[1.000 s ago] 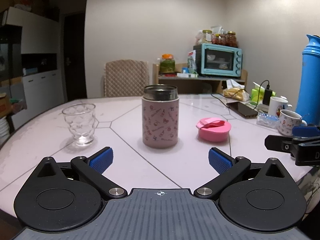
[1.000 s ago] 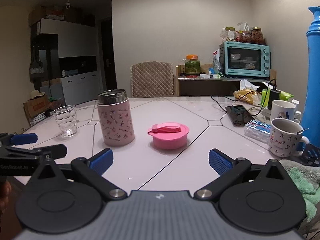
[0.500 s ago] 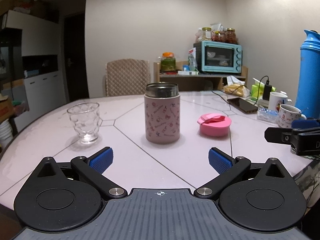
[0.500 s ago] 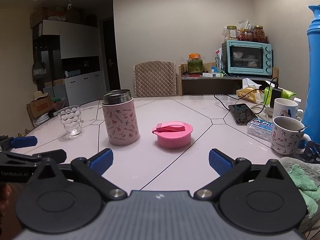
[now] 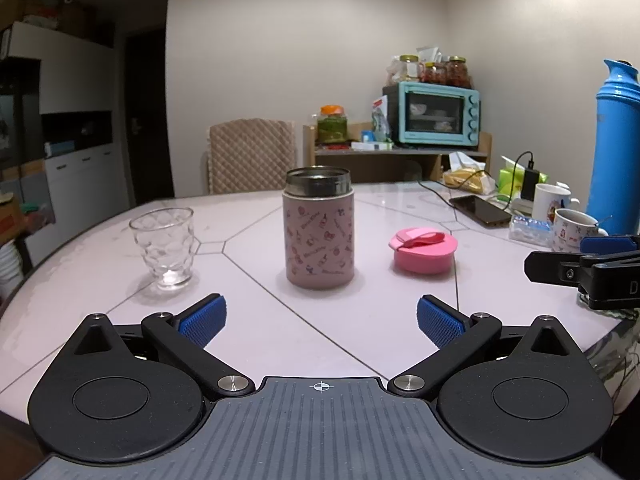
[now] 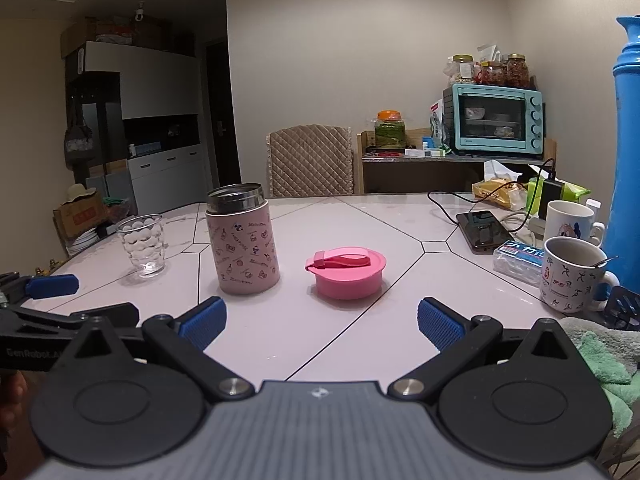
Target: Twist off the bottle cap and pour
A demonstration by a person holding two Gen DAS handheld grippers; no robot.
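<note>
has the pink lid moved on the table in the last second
No. The pink lid keeps its spot right of the flask, on the same table seam; only the cameras shifted.

Plain cream walls (image 5: 320,40) enclose the room; ahead stands a quilted chair (image 5: 251,155), a dark doorway (image 5: 146,120) to its left.

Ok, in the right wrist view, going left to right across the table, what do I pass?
Glass → pink bottle → pink cap → phone → patterned mug → blue flask.
</note>
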